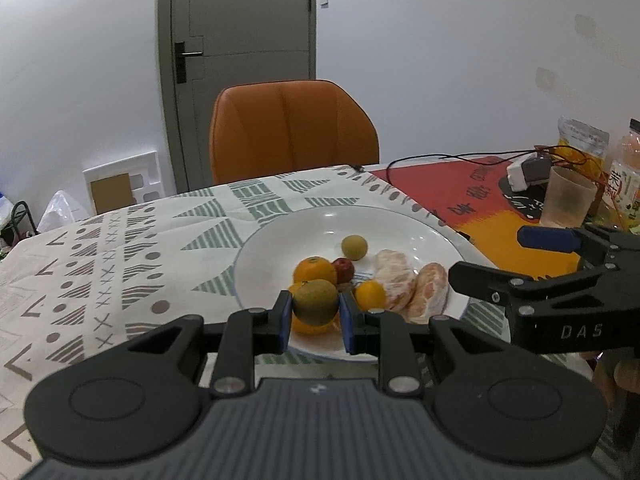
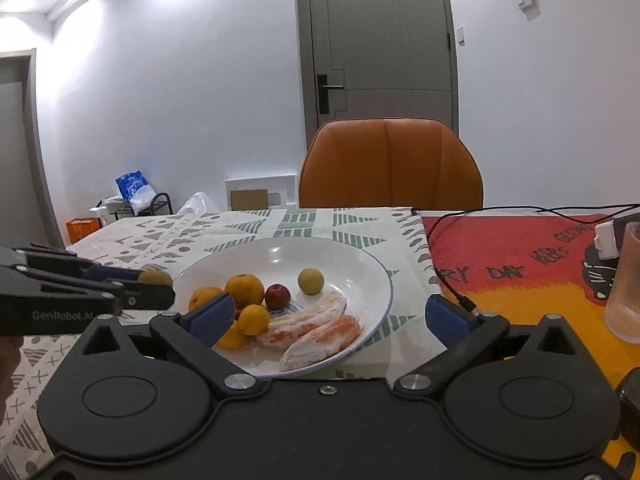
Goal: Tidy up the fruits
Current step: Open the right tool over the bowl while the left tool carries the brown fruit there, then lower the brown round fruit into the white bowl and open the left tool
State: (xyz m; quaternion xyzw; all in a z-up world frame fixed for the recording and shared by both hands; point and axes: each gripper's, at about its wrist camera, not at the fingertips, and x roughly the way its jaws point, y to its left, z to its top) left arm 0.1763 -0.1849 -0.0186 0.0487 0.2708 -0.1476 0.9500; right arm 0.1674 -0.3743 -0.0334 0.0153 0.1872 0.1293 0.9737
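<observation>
Fruits fill the near half of a white plate [image 1: 420, 236] with a thin blue rim, set on a patterned tablecloth [image 1: 120, 248] beside a red and yellow mat [image 2: 520, 280]. From the largest down: 2 peeled citrus halves [image 2: 316, 328], pale with white pith, lie side by side at the near right; 4 oranges [image 2: 244, 286], 2 large and 2 small, cluster at the near left; a small red fruit [image 2: 277, 295] sits among them; a small yellow-green fruit [image 2: 310, 280] stands apart toward the far side.

A brownish-green round fruit [image 1: 315, 307], likely a kiwi, is pinched between the blue pads of the left gripper [image 1: 315, 320], held above the plate's near left edge. The right gripper [image 2: 328, 316] stands wide with nothing between its pads, near the plate's right side.

Risks, as I judge them:
- The kiwi is round and held only at its sides; a tilt or a loosened squeeze could let it slip out and roll off the plate onto the cloth.
- Released onto the orange cluster, it could knock the smaller oranges or the red fruit loose.
- Too hard a squeeze may bruise it.
- The 2 grippers are close together; crossing paths over the plate could make them collide.
- A ribbed glass [image 2: 626, 280] and a black cable [image 2: 448, 280] lie near the right gripper and could be caught by a sideways swing.
</observation>
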